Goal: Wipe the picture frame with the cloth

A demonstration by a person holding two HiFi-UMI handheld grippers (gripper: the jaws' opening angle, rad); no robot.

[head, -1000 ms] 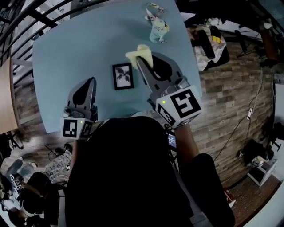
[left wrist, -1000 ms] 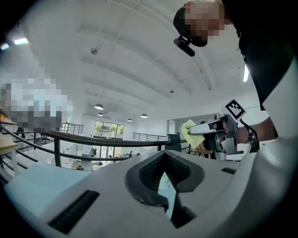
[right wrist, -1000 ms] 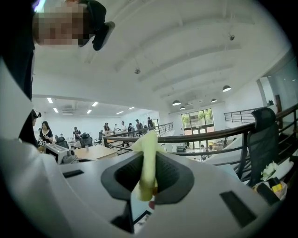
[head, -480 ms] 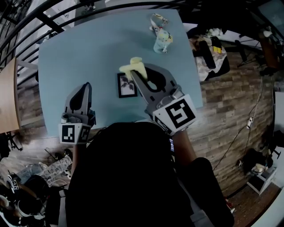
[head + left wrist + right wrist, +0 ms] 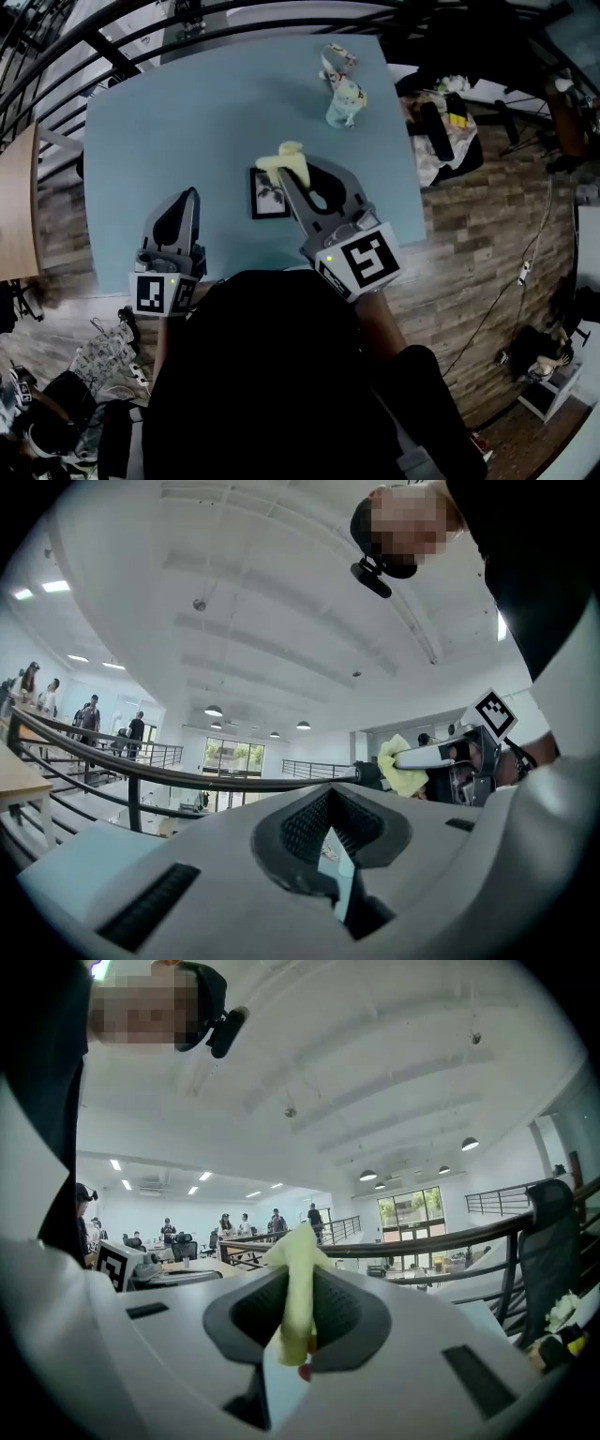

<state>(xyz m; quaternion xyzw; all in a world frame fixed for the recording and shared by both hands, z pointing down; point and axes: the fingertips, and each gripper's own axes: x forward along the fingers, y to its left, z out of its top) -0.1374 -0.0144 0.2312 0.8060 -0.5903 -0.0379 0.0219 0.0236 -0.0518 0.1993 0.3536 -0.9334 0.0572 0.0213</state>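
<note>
Shifted left since a second ago, the right hand-held gripper (image 5: 286, 173), jaws clamped on a pale yellow cloth (image 5: 284, 153), overlaps the picture frame (image 5: 266, 194). This small black frame holds a dark leafy print and lies flat on the blue surface (image 5: 169, 122) beneath its tip. The left hand-held gripper (image 5: 190, 195) sits left of it, jaws together and empty.

**Grey grippers, black top**

The left hand-held gripper (image 5: 192, 193) and right hand-held gripper (image 5: 284, 178) are pale grey shells with dark teardrop cut-outs and ribbed black pads. Each carries a white cube (image 5: 361, 262) with black square markers and a green light. The person wears a black top (image 5: 262, 375).
</note>
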